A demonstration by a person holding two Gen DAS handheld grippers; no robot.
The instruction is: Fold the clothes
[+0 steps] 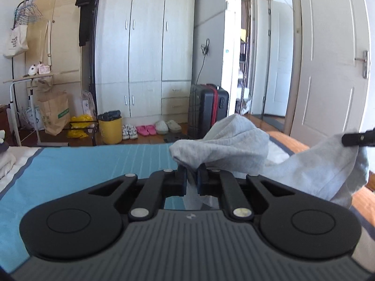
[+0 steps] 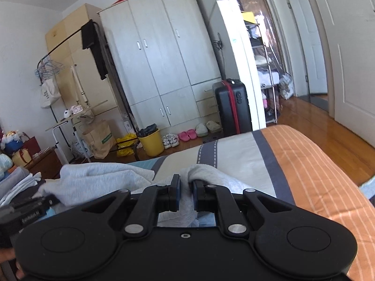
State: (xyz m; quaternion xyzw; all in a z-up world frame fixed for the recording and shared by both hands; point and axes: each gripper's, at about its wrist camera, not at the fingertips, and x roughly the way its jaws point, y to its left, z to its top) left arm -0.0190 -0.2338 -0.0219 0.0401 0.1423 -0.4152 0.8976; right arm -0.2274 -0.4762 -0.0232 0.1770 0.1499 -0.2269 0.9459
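A pale three-door wardrobe fills the far wall, a black suitcase beside it; daylight gleams on the wooden floor.

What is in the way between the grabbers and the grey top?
Nothing visible. The left gripper and the right gripper are each already shut on the grey top, holding it above the bed.

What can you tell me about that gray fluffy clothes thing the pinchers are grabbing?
The gray garment is soft, light gray, and looks like thick sweatshirt cloth. It is bunched and crumpled, lifted partly off the bed, sagging between two grips. The left gripper has its fingers pinched on one bunch, and the right gripper pinches another. What kind of garment it is cannot be told.
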